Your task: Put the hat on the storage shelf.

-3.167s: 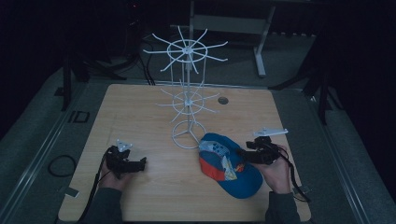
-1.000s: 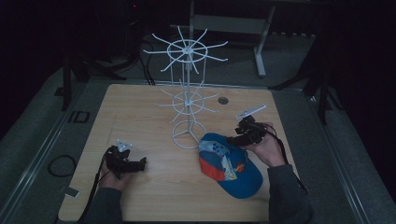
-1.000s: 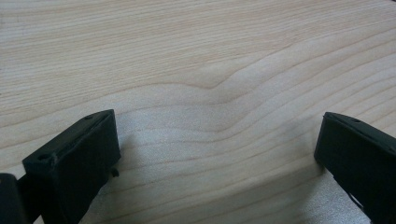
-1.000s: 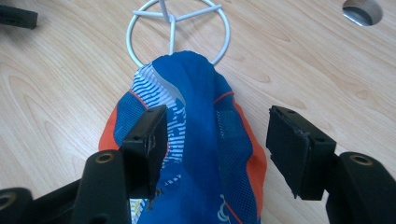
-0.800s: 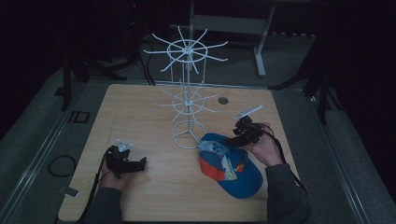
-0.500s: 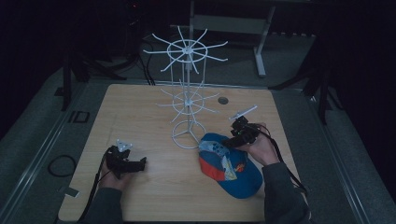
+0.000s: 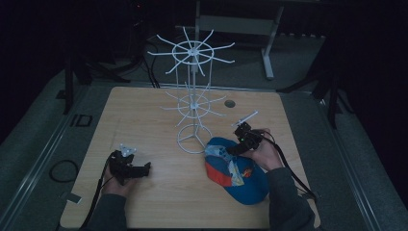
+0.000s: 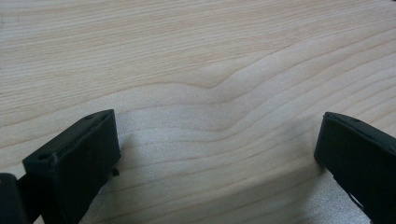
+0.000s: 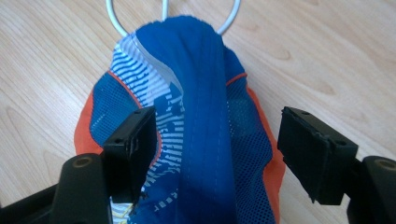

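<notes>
- Two tools are open: the left tool (image 7: 144, 168) rests idle on the desk (image 7: 159, 207), too far to steady anything.
- Right tool (image 9: 215, 140) straddles the cap (image 9: 201, 154), jaws apart around a raised fold; closing may pinch only loose mesh, which I judge could slip.
- Cap's far edge touches the rack (image 7: 192, 103) base; lifting could snag it.

Blue, orange, white-striped cap (image 9: 205, 140)
</notes>
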Motion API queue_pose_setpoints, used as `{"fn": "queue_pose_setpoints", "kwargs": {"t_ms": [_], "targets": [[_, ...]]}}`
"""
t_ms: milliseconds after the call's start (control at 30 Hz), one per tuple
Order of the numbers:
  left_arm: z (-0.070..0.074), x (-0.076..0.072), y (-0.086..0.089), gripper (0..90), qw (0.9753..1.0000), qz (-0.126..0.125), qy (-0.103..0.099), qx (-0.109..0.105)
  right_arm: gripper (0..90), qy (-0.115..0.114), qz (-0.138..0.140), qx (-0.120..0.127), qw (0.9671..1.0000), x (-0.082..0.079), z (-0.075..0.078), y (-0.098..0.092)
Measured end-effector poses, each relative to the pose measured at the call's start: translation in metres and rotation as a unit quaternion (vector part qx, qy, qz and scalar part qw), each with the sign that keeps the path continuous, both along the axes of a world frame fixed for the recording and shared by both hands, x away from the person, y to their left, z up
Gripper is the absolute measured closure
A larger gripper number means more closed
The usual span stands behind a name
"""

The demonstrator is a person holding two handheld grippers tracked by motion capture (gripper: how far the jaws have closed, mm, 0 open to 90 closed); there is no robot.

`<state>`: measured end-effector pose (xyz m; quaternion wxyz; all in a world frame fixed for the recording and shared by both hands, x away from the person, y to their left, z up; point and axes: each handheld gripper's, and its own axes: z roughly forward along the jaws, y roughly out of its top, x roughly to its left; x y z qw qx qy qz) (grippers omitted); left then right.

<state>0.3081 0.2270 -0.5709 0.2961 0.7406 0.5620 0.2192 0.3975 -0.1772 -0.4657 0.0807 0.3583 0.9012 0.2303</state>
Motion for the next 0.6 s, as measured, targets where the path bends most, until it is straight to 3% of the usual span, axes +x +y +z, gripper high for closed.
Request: {"fn": "queue_pose_setpoints", "kwargs": {"t_ms": [600], "targets": [[0.000, 0.000, 0.000, 0.2, 1.0000, -0.001, 0.000, 0.000, 27.2, 0.032, 0.008, -0.017, 0.9993, 0.013, -0.017, 0.007]]}}
